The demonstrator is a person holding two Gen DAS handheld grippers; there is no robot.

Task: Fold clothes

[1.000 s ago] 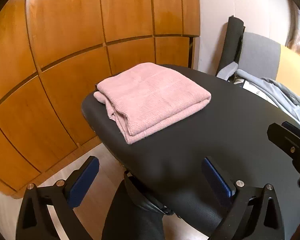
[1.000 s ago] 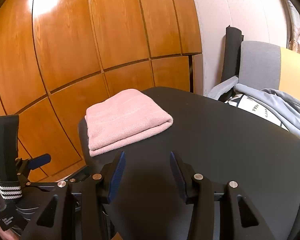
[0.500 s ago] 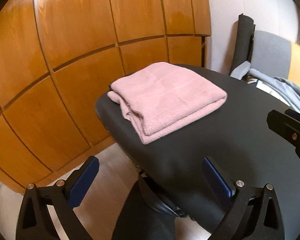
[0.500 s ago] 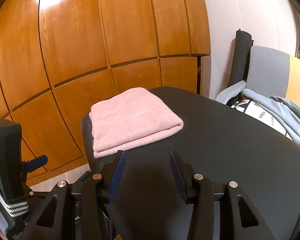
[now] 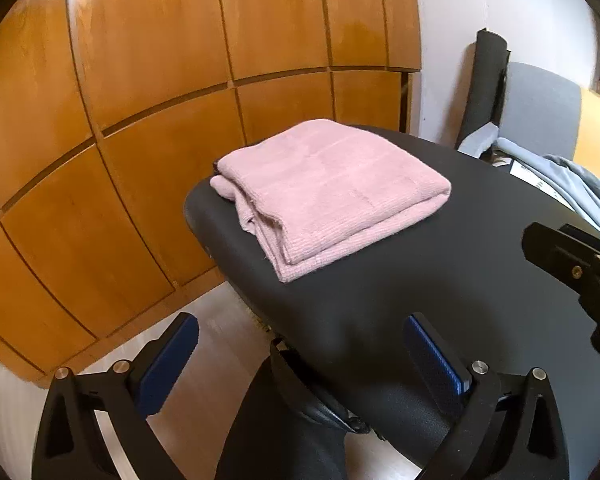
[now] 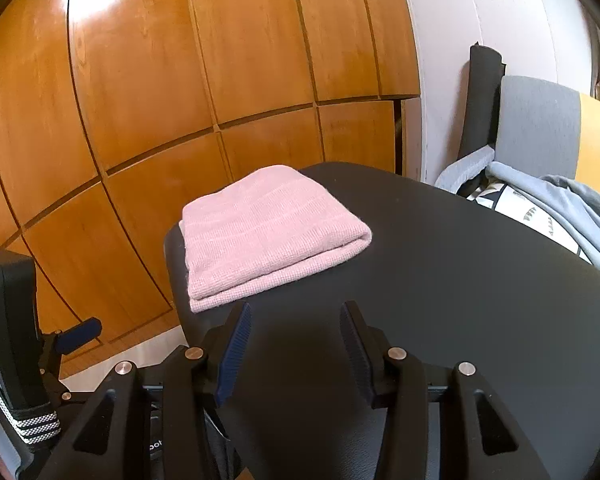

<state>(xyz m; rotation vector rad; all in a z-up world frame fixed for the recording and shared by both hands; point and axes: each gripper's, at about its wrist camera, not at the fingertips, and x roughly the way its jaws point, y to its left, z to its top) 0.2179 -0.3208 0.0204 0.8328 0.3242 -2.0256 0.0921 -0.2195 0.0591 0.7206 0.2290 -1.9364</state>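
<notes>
Both claws I operate stand open and empty: left claw (image 5: 300, 344), right claw (image 6: 296, 332), short of the folded pink knitted garment (image 6: 268, 232) on the black padded table (image 6: 460, 280).

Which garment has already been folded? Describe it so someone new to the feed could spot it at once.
Find the black padded table in front of the wooden panel wall. At its far left corner, near that wall, lies the pink folded cloth, a neat flat rectangle of several layers. The only other fabric, a grey garment, lies rumpled off the table's right side.
</notes>
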